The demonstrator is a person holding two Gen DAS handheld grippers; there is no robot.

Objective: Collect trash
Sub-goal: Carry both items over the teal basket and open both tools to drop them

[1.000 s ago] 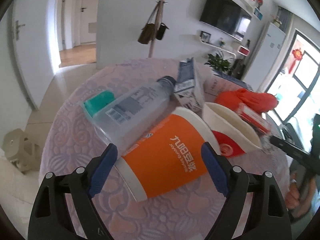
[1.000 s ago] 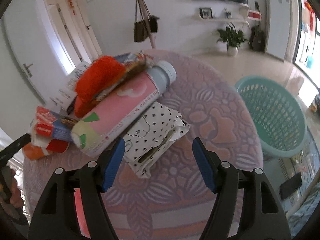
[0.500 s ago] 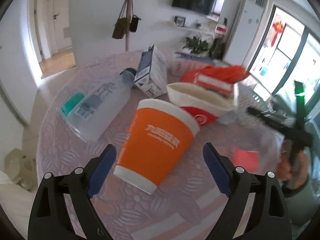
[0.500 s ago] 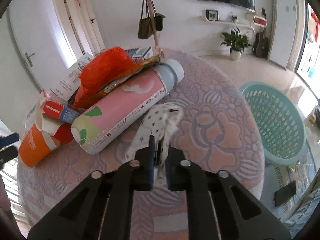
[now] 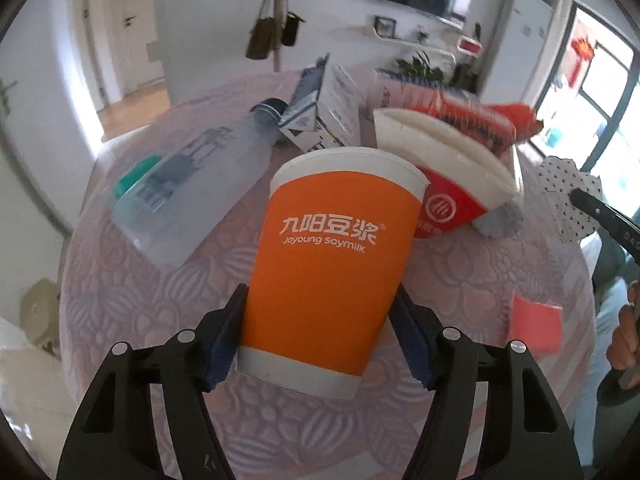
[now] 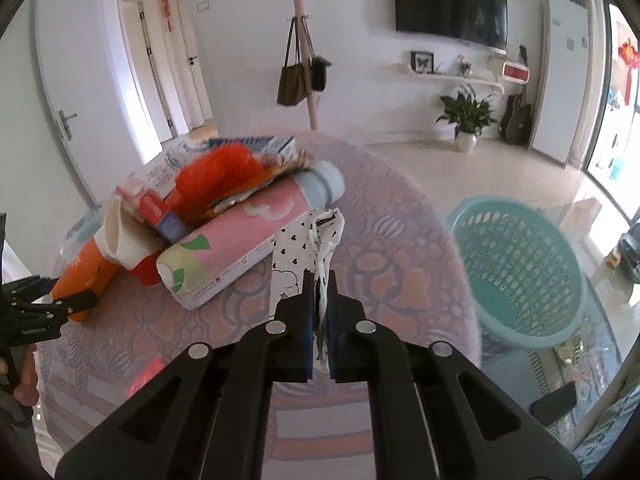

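Orange cup (image 5: 328,256) is stood upright between the closing left gripper (image 5: 320,340) jaws; spotted wrapper (image 6: 308,248) is clenched by the right gripper (image 6: 319,320), basket (image 6: 520,272) nearer.

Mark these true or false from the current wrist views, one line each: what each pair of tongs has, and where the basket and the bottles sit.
1. The left tongs have the orange paper cup between their pads. True; they are closing on it.
2. The right tongs are wide open over bare tablecloth. False: they are shut on the black-and-white patterned wrapper.
3. The teal basket stands on the table. False: it sits beside the table, lower down, on the floor side.
4. The pink bottle lies on its side. True.
5. The clear bottle stands upright. False: it lies on its side, cap toward the carton.
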